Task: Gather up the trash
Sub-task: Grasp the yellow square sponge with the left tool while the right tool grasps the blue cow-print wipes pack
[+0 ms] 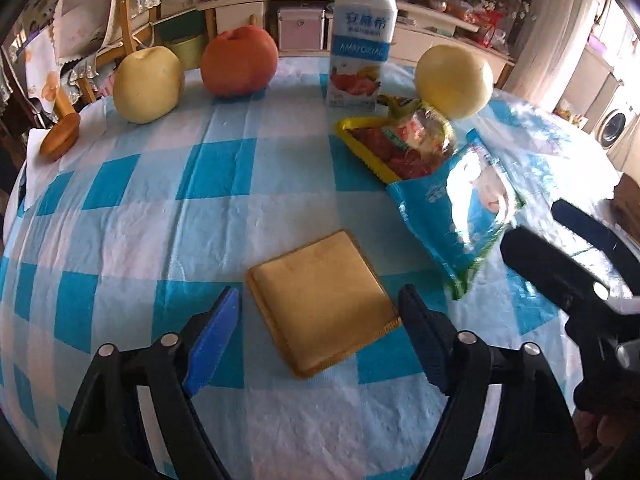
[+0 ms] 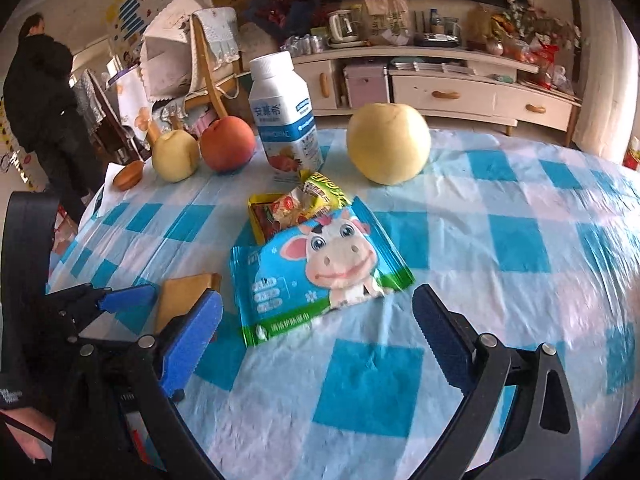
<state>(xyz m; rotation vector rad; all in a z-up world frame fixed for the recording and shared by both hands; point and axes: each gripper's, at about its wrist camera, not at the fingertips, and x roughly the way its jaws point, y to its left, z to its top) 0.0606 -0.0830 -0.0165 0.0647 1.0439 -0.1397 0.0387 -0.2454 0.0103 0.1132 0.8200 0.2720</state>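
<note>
1. Hovering over the checked tablecloth [image 1: 132, 216], your left gripper [image 1: 320, 316] has its blue-padded fingers spread wide with nothing between the pads. The tan square pad [image 1: 320, 304] lies flat on the cloth right in the gap between them, its far corner pointing away from you.
2. Your right gripper [image 2: 316, 324] is also spread wide and holds nothing. Its two fingers sit either side of the near edge of the blue cow-print wrapper [image 2: 316, 268], which lies flat just ahead of the tips; whether a pad touches it I cannot tell.
3. From your left gripper, that same blue wrapper [image 1: 452, 216] is ahead and to the right, close to the black body of your right gripper [image 1: 560, 268].
4. Just beyond the blue wrapper lies the yellow snack wrapper [image 2: 296, 204], crumpled, its near end tucked under the blue wrapper's far edge. Both pieces of trash lie on the table.
5. Farther ahead of your right gripper stands the white yogurt bottle [image 2: 286, 116], upright with its cap on, right behind the yellow wrapper.
6. Right of the bottle sits a pale pear [image 2: 388, 142]; left of it a red apple [image 2: 227, 142], then a second pale pear [image 2: 175, 160], then a small brown wooden piece [image 2: 128, 175] at the table's far-left edge.
7. Your left gripper shows in the right view to the left of your right one, beside the tan pad [image 2: 186, 296].
</note>
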